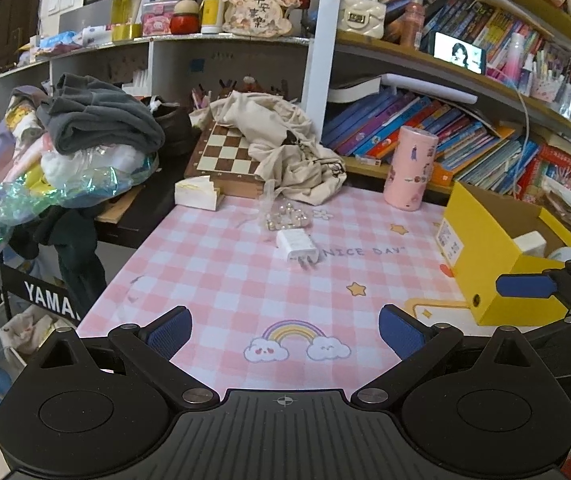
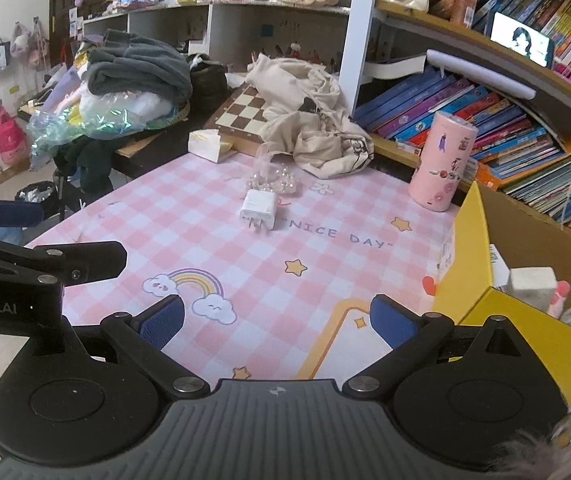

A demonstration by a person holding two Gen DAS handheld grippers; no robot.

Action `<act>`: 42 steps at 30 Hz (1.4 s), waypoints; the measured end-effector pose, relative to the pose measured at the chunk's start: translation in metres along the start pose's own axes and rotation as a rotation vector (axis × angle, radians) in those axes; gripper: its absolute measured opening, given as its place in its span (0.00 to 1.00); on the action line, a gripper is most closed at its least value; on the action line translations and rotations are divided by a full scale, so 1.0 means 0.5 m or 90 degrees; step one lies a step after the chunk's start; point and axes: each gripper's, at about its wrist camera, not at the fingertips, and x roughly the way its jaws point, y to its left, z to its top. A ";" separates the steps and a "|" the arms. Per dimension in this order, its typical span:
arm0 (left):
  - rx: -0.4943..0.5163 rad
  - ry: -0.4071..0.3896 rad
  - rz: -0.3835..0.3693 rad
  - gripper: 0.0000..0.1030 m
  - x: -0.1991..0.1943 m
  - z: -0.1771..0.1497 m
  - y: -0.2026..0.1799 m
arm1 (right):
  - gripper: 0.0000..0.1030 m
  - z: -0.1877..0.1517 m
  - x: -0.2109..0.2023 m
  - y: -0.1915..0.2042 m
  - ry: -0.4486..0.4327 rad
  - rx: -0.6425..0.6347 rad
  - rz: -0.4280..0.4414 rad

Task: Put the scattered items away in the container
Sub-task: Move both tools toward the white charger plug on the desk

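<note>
A white plug charger (image 1: 296,245) (image 2: 258,208) lies on the pink checked mat, prongs toward me. Just behind it sits a clear bag of pearl beads (image 1: 288,216) (image 2: 275,179). The yellow cardboard box (image 1: 485,264) (image 2: 525,320) stands at the right with several small items inside. A pink cylinder (image 1: 410,168) (image 2: 447,162) stands upright behind the box. My left gripper (image 1: 285,330) is open over the rainbow print, nothing between its fingers. My right gripper (image 2: 277,322) is open too, near the box's front left corner, also with nothing in it.
A chessboard (image 1: 225,152) (image 2: 245,110) under a beige cloth bag (image 1: 285,148) (image 2: 317,120) sits at the back, with a white tissue box (image 1: 197,194) in front. Piled clothes (image 1: 101,116) lie at the left. Bookshelves (image 1: 465,132) rise at the right.
</note>
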 end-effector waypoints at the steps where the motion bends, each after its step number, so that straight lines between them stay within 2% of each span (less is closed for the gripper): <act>1: -0.001 0.001 0.002 0.98 0.008 0.004 0.000 | 0.97 0.004 0.010 -0.004 0.004 -0.001 0.002; 12: -0.002 0.018 0.027 0.98 0.096 0.050 0.010 | 0.97 0.041 0.121 -0.050 0.030 0.036 0.025; 22: 0.016 0.034 0.028 0.98 0.174 0.093 0.015 | 0.94 0.086 0.237 -0.066 0.027 0.039 0.038; 33: 0.021 0.050 0.052 0.98 0.264 0.129 0.023 | 0.77 0.131 0.354 -0.048 0.036 0.023 0.089; 42: 0.044 0.060 0.065 0.98 0.336 0.168 0.031 | 0.69 0.145 0.442 -0.029 0.042 0.035 0.107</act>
